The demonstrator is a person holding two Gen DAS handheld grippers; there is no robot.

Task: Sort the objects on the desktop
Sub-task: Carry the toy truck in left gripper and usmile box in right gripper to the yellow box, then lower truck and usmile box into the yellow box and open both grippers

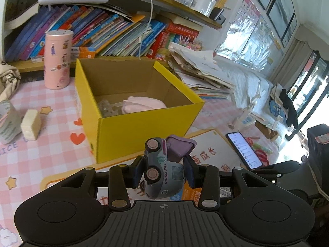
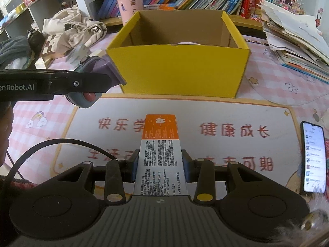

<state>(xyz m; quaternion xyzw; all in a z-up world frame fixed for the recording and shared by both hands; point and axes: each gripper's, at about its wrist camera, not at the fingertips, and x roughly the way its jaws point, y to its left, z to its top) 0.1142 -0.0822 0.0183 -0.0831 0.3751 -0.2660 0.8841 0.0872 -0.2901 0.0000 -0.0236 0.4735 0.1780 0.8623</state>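
- Left tool is clenched on a little grey-blue plastic toy truck with a purple box on its back (it says "FUN TRUCK" on the side), held up off the table and tipped on its side.
- Right tool is clamped on a long white-and-orange cardboard carton covered in small print, sticking straight out from between the pads over the white desk mat with red characters.
- The open yellow cardboard box sits on the pink checked table just beyond both tools; something soft and pink and a clear plastic bit are already lying in the bottom.
- From the right wrist view the left tool and its truck are near the box's front left corner, not over the opening.
- Tall pink cylindrical canister stands right behind the box.
- Black smartphone with a lit screen lies at the mat's right edge, and a messy paper stack sits right of the box.
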